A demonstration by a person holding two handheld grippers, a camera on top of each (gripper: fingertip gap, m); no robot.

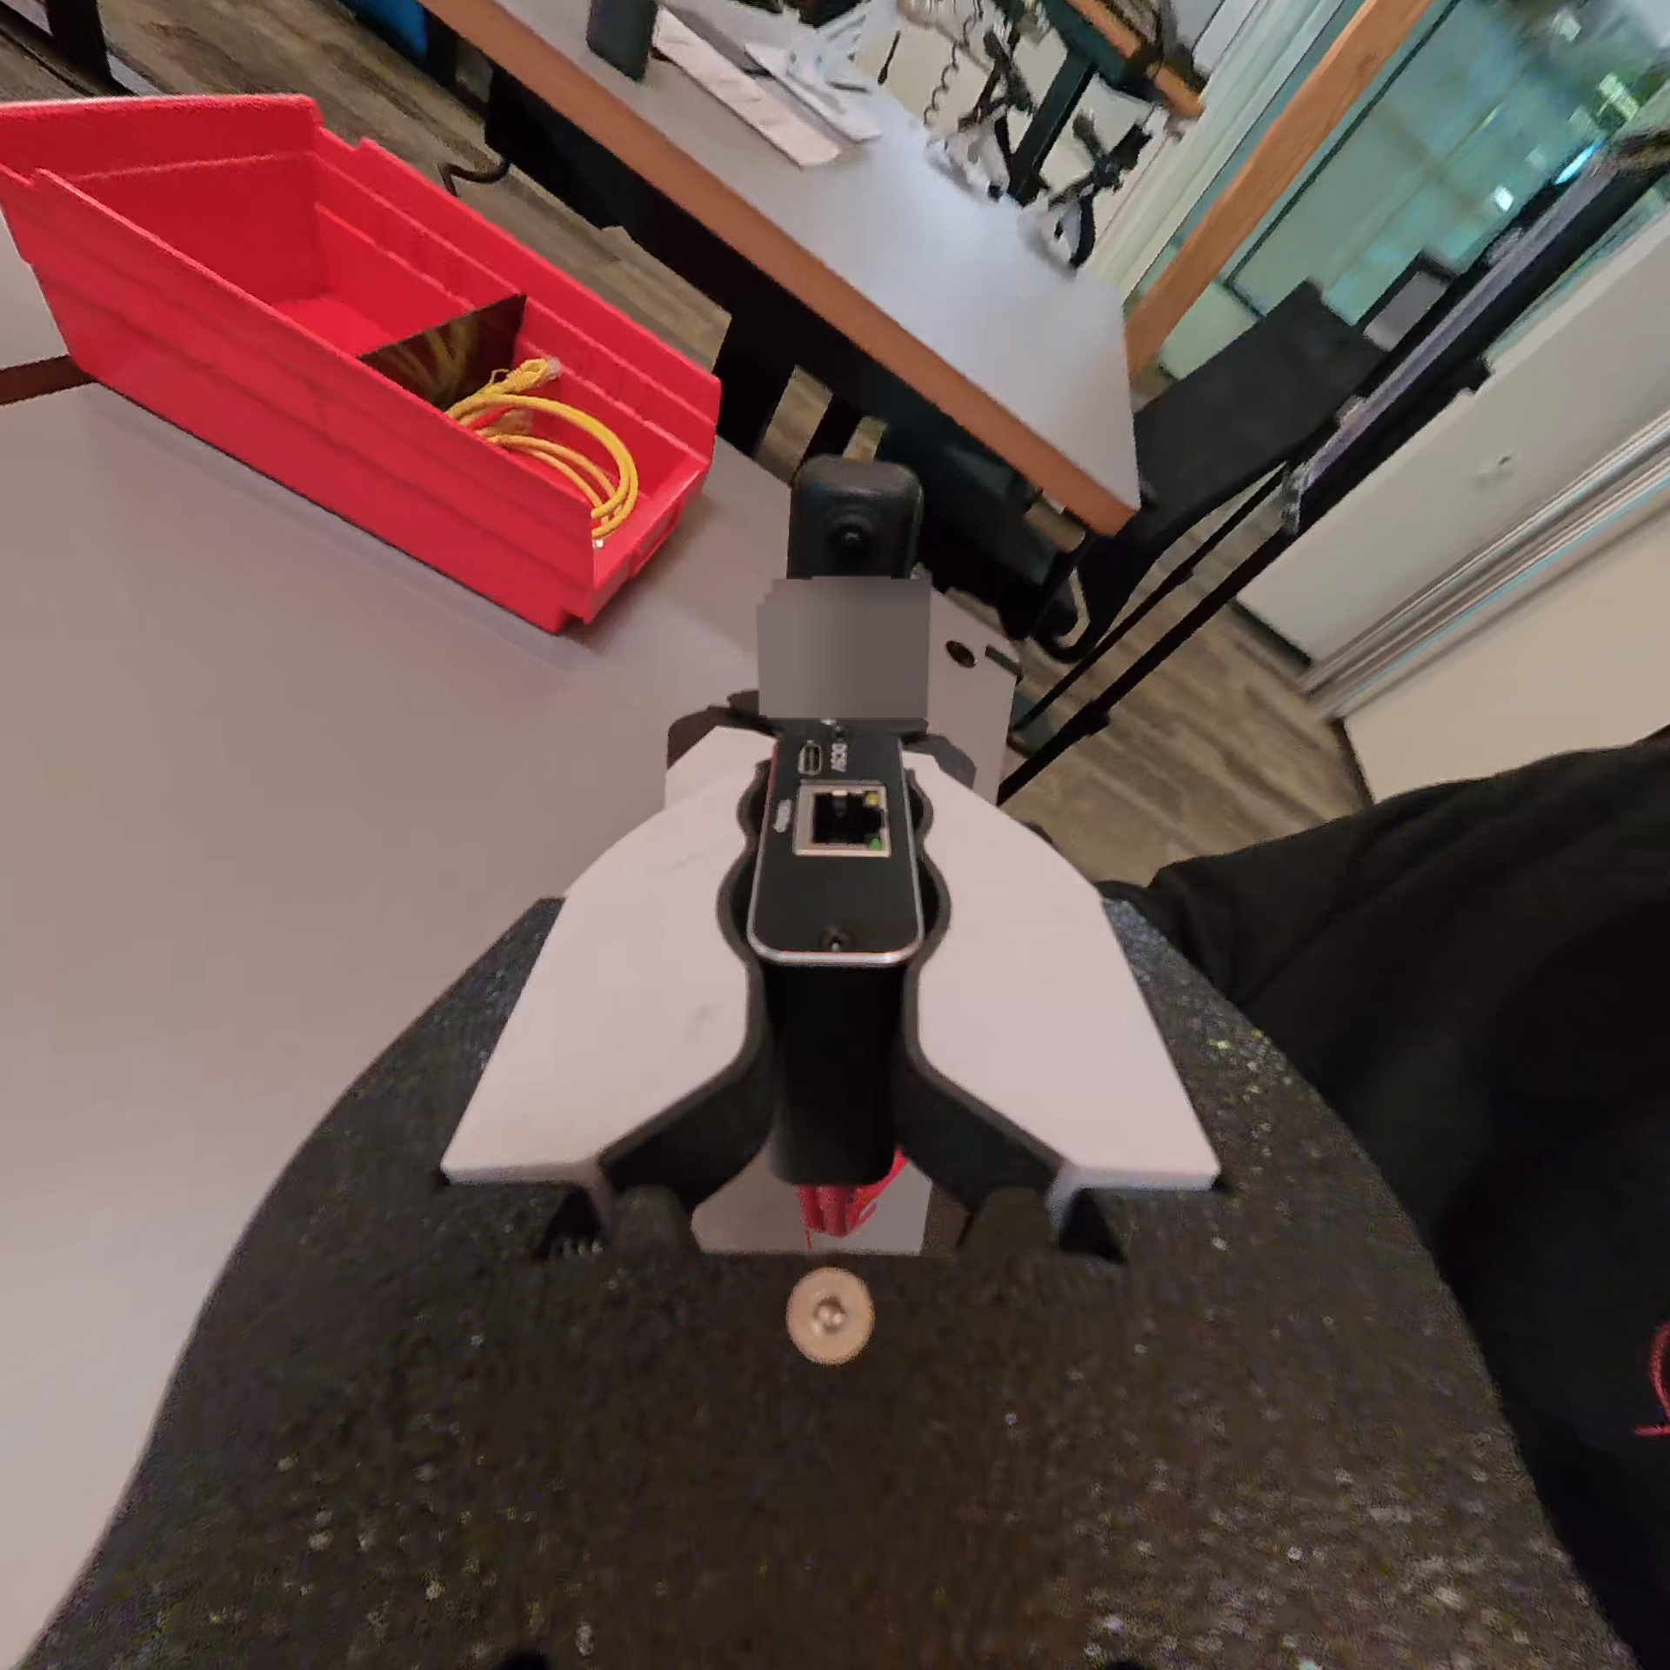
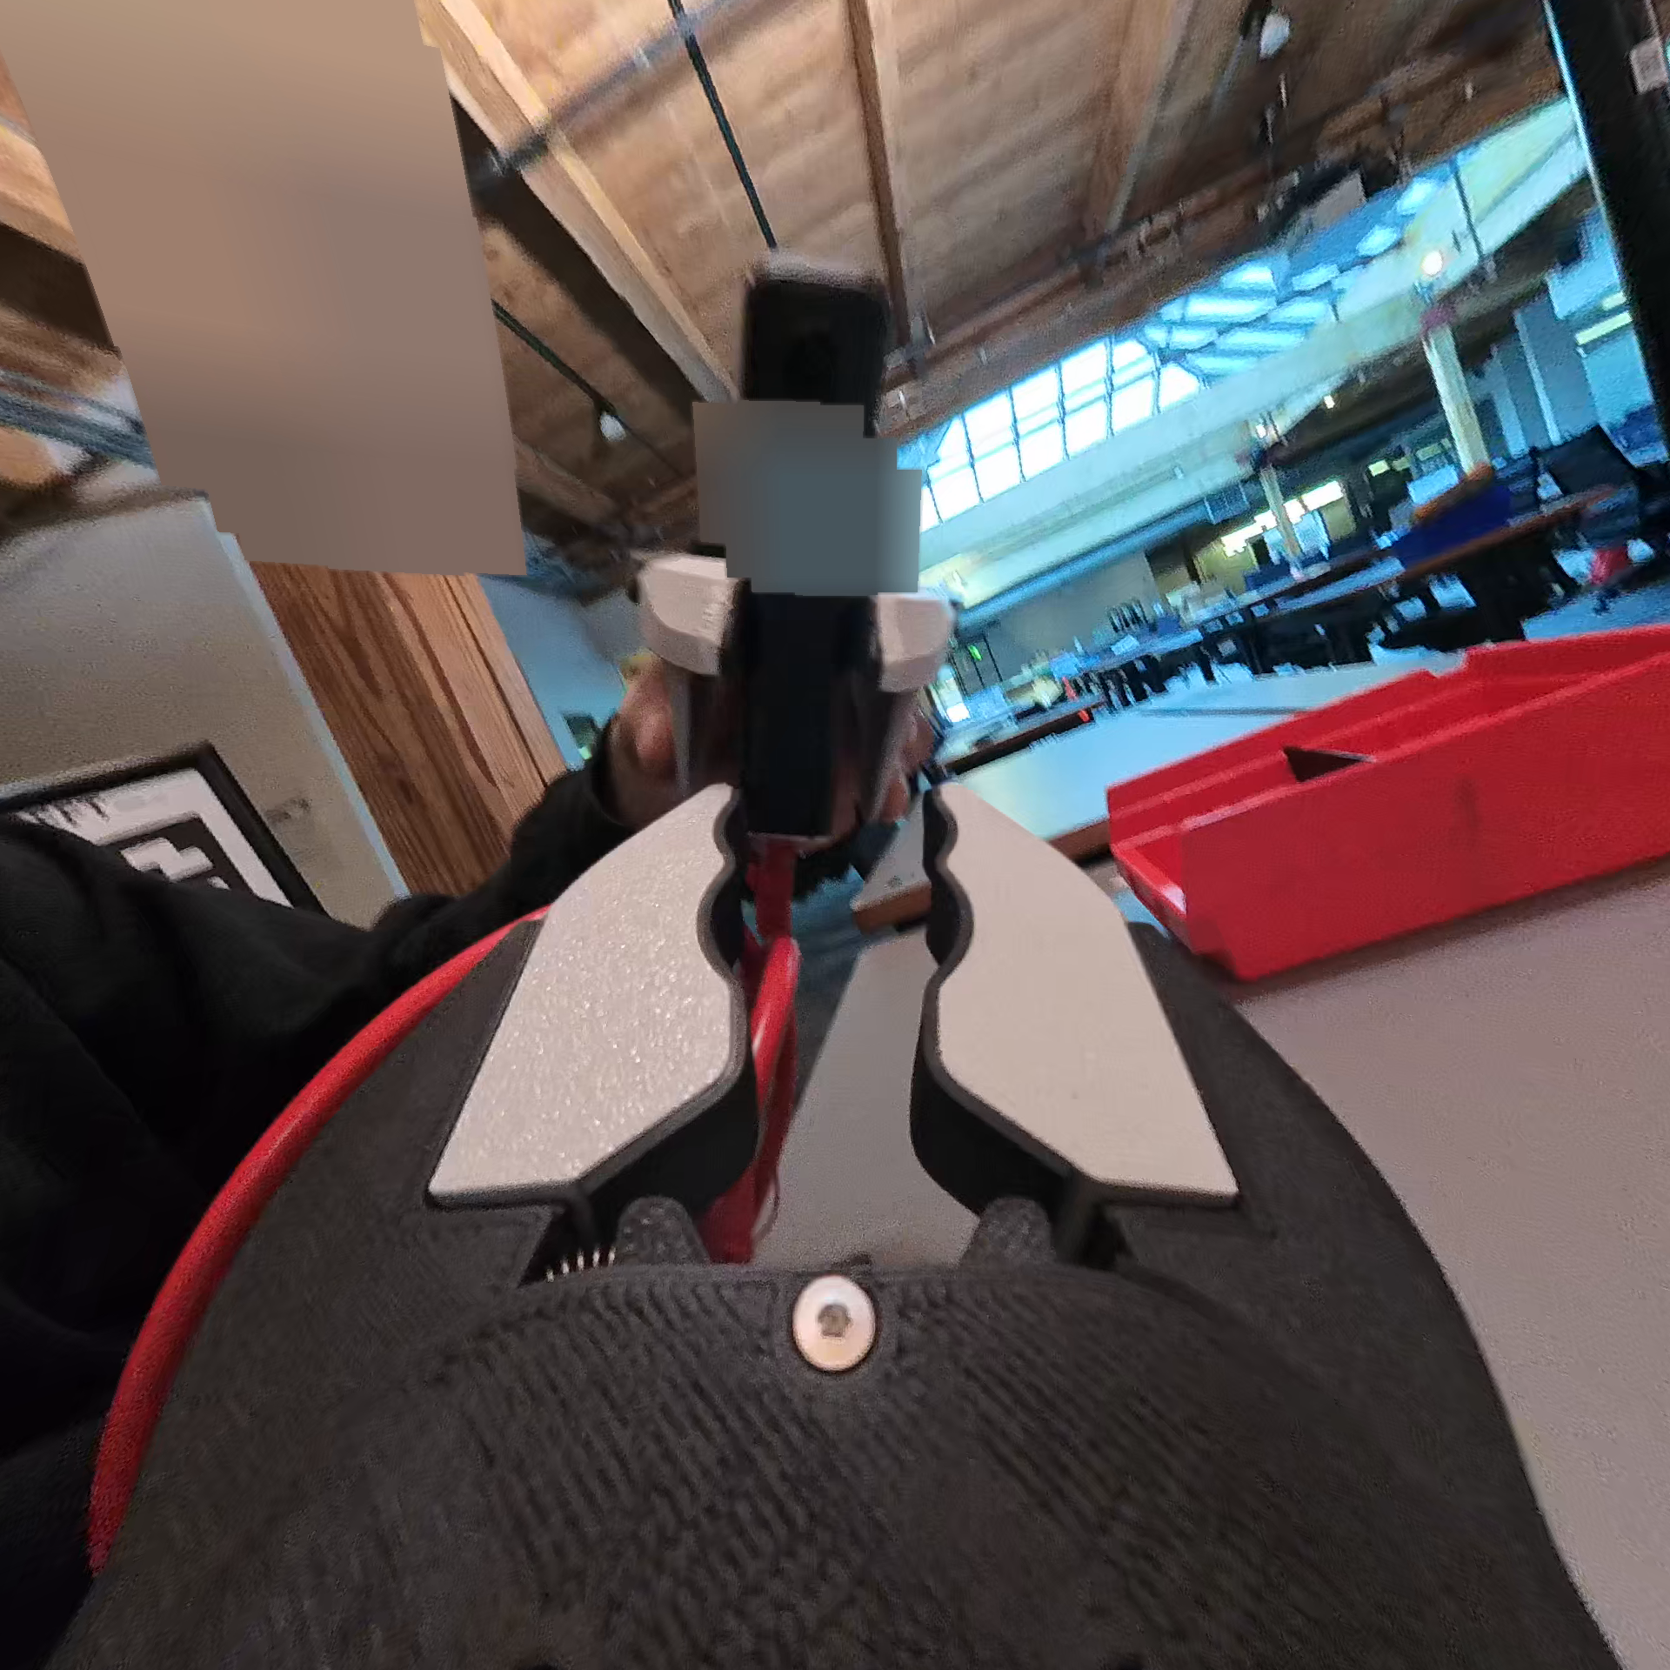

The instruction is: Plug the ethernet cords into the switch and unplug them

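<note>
Left gripper: my left gripper [image 1: 836, 867] is pinched on the switch [image 1: 836, 913], its two grey fingers [image 1: 633, 976] pressed against the long sides of the black body.
Switch: I see it held end-on to the left camera; one network port [image 1: 842, 820] in a metal frame faces me, with a smaller slot just above it. From the right wrist view the same switch [image 2: 791, 714] stands upright, clamped in the left gripper [image 2: 795, 633].
Red cord: a red plug [image 1: 840, 1206] sticks out of the switch's near, lower end in the left view. In the right view I follow the red cord [image 2: 768, 976] down from the underside of the switch, between my right fingers, then round in a wide loop past the left edge of the gripper body.
Right gripper: my right gripper [image 2: 827, 840] is spread, tips just below the switch. The cord runs along the inner face of the left finger [image 2: 614, 994]; I cannot tell whether it touches.
Table: grey table [image 1: 226, 813] under both grippers.
Red bin: a red bin [image 1: 298, 298] sits on the table beyond the left gripper, with a coil of yellow cords [image 1: 560, 443] in its near compartment behind a dark divider [image 1: 452, 348]. In the right view it [image 2: 1374, 831] lies to the right.
Person: a dark sleeve [image 1: 1446, 994] fills the right of the left view.
Beyond: another grey table with a wooden edge [image 1: 904, 226], farther off.
</note>
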